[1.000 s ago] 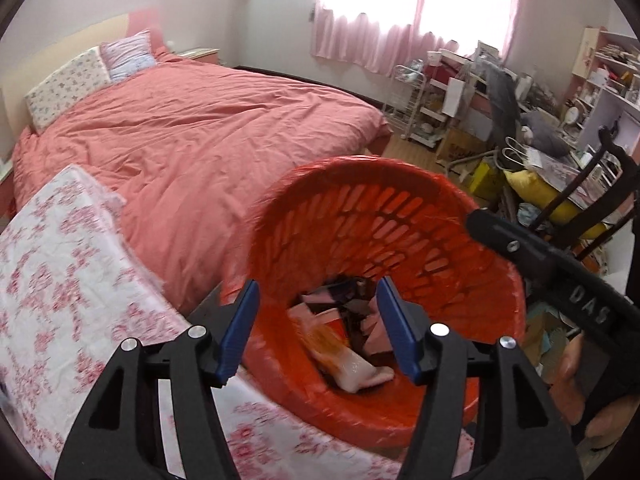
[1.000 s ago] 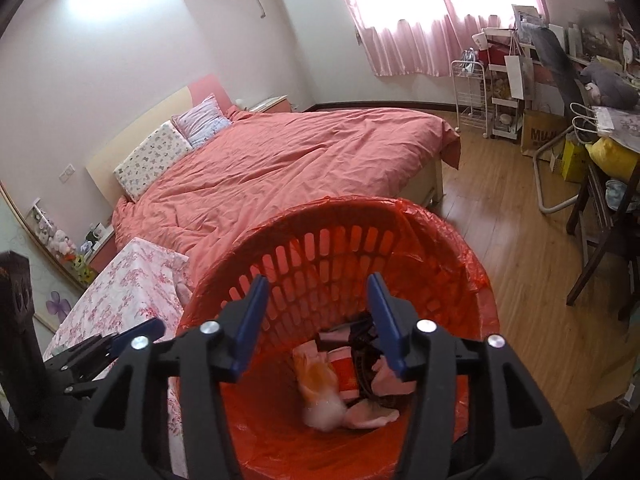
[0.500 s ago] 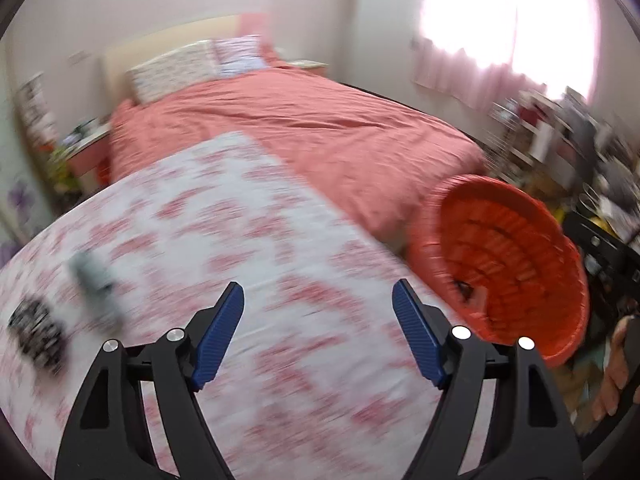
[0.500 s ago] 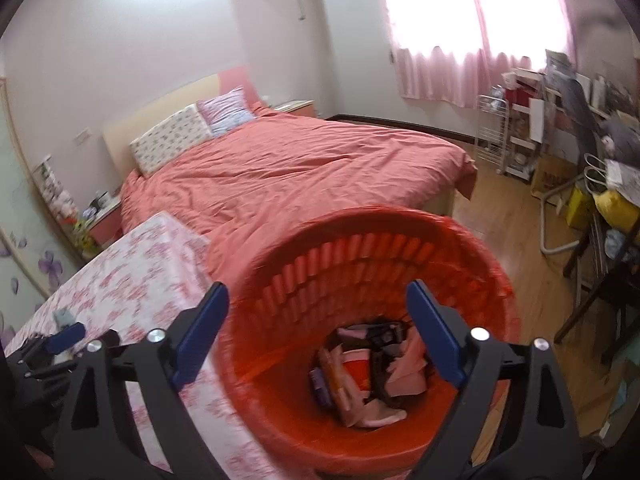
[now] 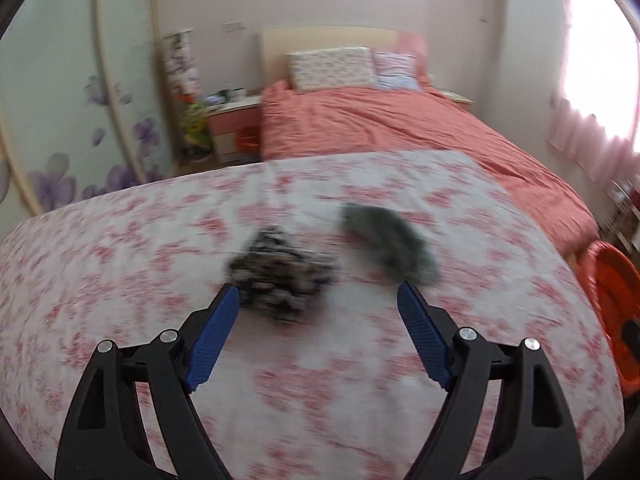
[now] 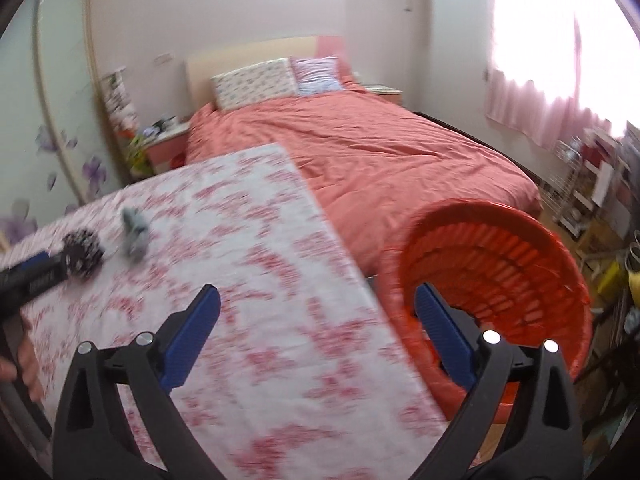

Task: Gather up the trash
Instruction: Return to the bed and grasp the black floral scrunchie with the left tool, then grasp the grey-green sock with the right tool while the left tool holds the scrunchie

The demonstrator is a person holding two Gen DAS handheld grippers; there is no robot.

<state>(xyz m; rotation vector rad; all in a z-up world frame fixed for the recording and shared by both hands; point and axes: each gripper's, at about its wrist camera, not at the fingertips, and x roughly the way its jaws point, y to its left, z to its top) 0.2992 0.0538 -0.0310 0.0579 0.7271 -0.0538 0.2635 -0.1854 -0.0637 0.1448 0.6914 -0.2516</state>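
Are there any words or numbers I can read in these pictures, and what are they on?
None can be read.
Left gripper, seen from the right wrist: pale lettering on its black side, too blurred to read.
Dark patterned crumpled piece on the flowered tablecloth: speckled marks, too blurred to tell if they are print.
Hanging sheet beside the nightstand: too small and blurred.
Cluttered shelves by the window: too blurred.

Motion blur smears the dark speckled wad (image 5: 280, 276) and the grey wad (image 5: 386, 246) on the tabletop (image 5: 120, 280); their material cannot be told. The orange basket (image 5: 610, 300) is cut off at the right edge.
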